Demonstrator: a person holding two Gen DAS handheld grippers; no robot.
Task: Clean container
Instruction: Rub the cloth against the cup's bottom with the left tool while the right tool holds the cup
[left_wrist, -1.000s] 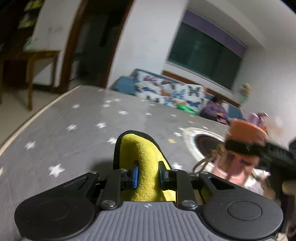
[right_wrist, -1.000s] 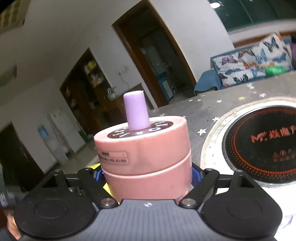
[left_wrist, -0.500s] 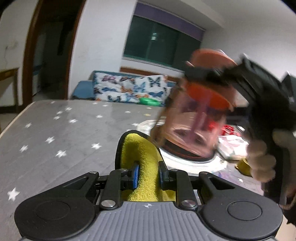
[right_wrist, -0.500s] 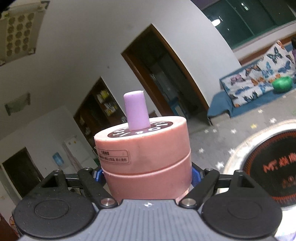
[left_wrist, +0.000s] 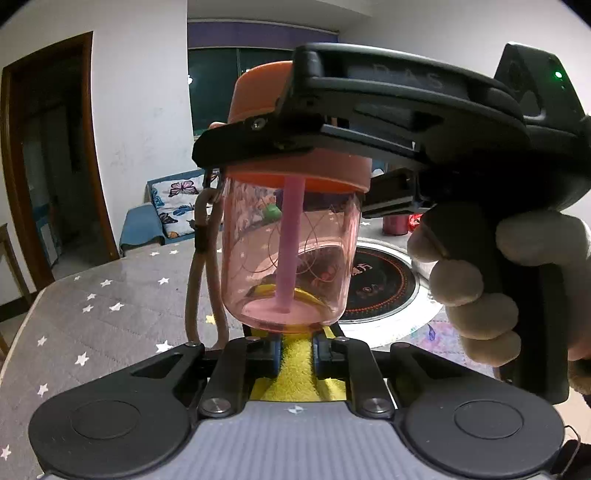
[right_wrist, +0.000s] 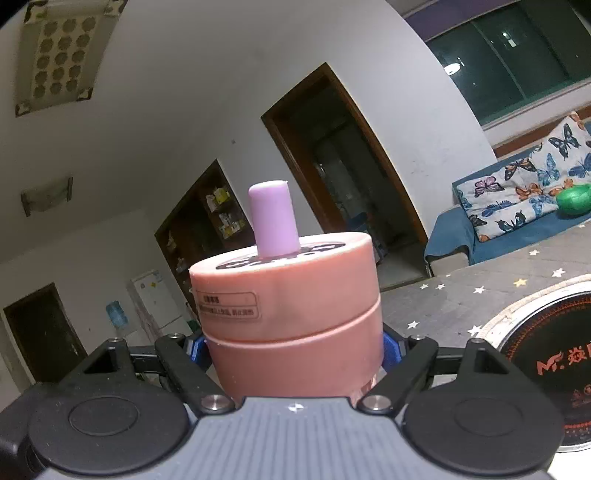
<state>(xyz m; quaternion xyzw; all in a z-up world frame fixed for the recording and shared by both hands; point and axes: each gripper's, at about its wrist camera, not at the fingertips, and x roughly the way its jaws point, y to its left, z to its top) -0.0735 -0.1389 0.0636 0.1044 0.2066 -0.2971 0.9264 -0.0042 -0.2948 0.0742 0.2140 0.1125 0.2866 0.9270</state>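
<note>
In the left wrist view, the left gripper (left_wrist: 295, 354) has its jaws pinching a yellow cloth (left_wrist: 295, 373) at bottom centre. Directly above it, mid-frame, hangs the pink container (left_wrist: 291, 251), its base apparently touching the cloth, though the clear wall blurs that contact. The right gripper (left_wrist: 295, 122) comes in from the upper right, jaws clamped around the orange lid (left_wrist: 258, 92); a gloved hand (left_wrist: 476, 291) holds its handle. A purple straw (left_wrist: 290, 240) runs down inside. Behind lie the starred table (left_wrist: 110, 325) and a round cooktop (left_wrist: 380, 284).
</note>
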